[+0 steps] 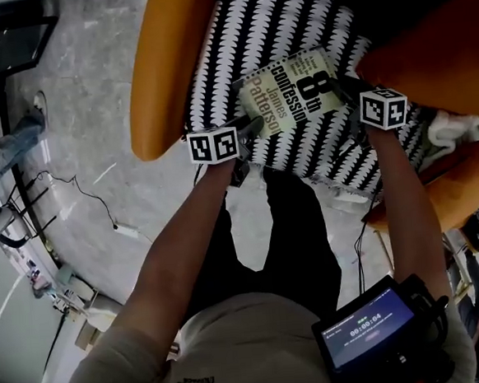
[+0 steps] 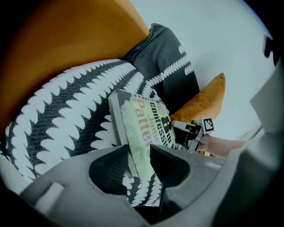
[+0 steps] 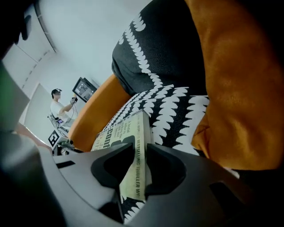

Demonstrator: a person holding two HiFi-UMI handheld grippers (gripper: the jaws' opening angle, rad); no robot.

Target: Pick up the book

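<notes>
A pale green paperback book [image 1: 291,91] lies flat on the black-and-white patterned seat cushion [image 1: 235,30] of an orange armchair [image 1: 163,60]. My left gripper [image 1: 250,132] is at the book's near-left end. In the left gripper view the book [image 2: 140,119] runs between the jaws of my left gripper [image 2: 142,162], and a strip of cushion shows beside one pad, so it is open. My right gripper [image 1: 343,86] is at the opposite end. In the right gripper view the book's edge [image 3: 133,146] fills the gap of my right gripper [image 3: 138,167], both pads against it.
An orange cushion [image 1: 427,52] lies right beside the right gripper. A dark patterned pillow [image 2: 171,62] leans at the chair's back. Cables [image 1: 91,198] run over the grey floor at left. A white cloth [image 1: 453,127] lies to the right. A person [image 3: 60,106] stands far off.
</notes>
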